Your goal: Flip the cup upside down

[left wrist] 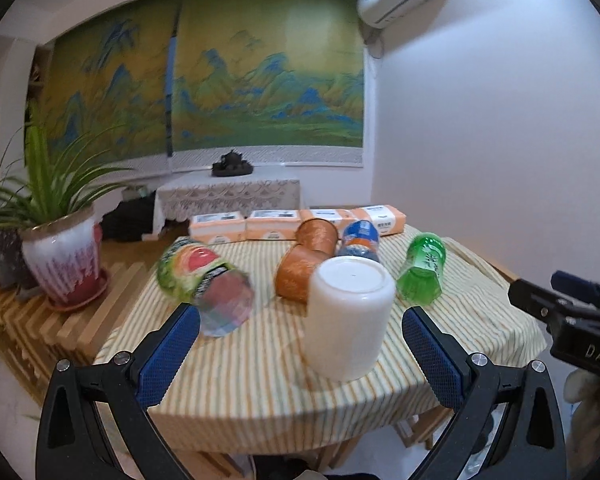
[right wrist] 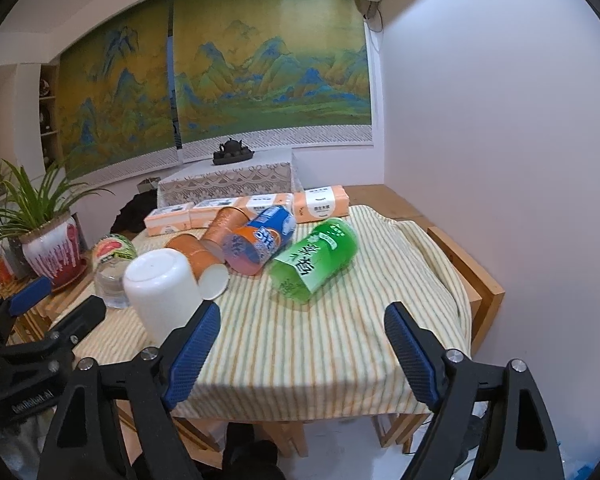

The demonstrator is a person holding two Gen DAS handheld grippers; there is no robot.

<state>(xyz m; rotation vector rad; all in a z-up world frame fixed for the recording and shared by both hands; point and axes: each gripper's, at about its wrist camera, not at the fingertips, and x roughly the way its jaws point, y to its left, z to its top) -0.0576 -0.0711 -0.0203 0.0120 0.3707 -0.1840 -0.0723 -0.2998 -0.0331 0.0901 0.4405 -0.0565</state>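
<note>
A white cup [left wrist: 347,316] stands upside down, base up, on the striped tablecloth [left wrist: 260,368] near the front edge. My left gripper [left wrist: 300,330] is open, its blue pads on either side of the cup and a little in front of it, not touching. In the right wrist view the white cup [right wrist: 160,292] stands at the left, just beyond my open, empty right gripper [right wrist: 300,328]. The left gripper also shows there [right wrist: 56,300] at the left edge, and the right gripper shows in the left wrist view [left wrist: 560,300] at the right edge.
Lying bottles and cups crowd the table behind the cup: a watermelon-label bottle [left wrist: 204,280], two orange paper cups [left wrist: 304,256], a blue-orange bottle [right wrist: 260,240], a green bottle [right wrist: 316,256]. Tissue packs [left wrist: 292,224] line the back. A potted plant [left wrist: 60,248] stands left. A wall is on the right.
</note>
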